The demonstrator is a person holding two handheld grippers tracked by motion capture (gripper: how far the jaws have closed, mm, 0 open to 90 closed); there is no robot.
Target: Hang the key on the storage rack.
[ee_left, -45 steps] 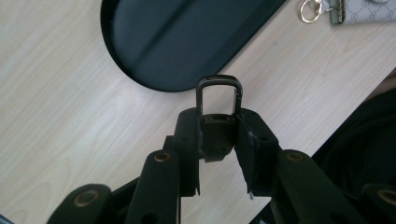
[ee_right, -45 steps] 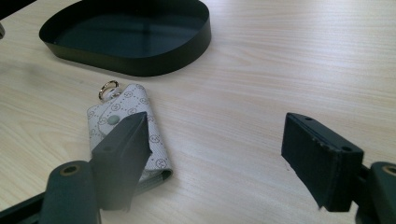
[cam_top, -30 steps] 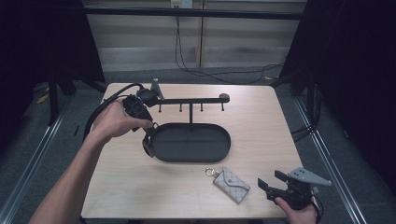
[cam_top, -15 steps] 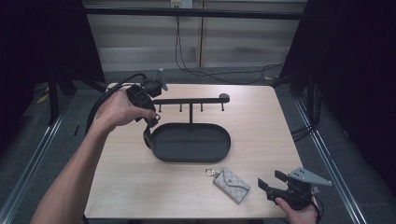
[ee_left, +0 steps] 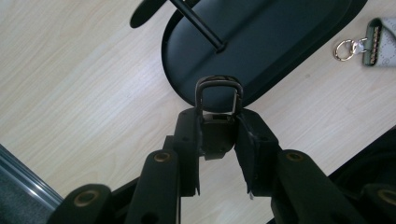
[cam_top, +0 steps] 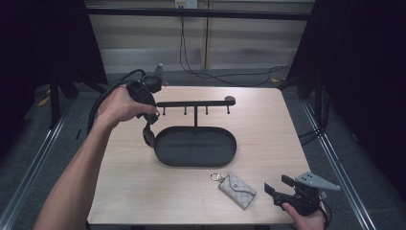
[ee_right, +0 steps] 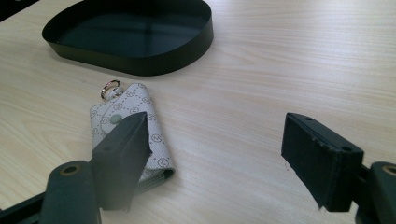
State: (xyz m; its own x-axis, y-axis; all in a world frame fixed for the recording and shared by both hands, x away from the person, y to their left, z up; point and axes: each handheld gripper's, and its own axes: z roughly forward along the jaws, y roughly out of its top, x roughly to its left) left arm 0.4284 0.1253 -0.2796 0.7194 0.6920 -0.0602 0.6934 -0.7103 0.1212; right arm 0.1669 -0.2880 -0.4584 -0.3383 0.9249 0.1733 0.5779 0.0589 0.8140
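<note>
Two tools — left tool [ee_left: 218, 135] clamped on a dark clip [ee_left: 218, 95] above the tray [cam_top: 195, 146], center frame; right tool [ee_right: 217, 154] gapes wide, holding nothing, lower right beside the key pouch [ee_right: 130, 135].

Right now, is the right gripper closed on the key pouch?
No. The right gripper has its jaws wide apart, with the key pouch lying untouched on the table.

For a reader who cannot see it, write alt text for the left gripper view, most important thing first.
The left gripper is shut on a small dark object with a metal loop, held above a pale wooden table. Beyond it lies a black oval tray with a thin post rising from its middle, and a patterned key pouch with a ring at the upper right edge.
</note>
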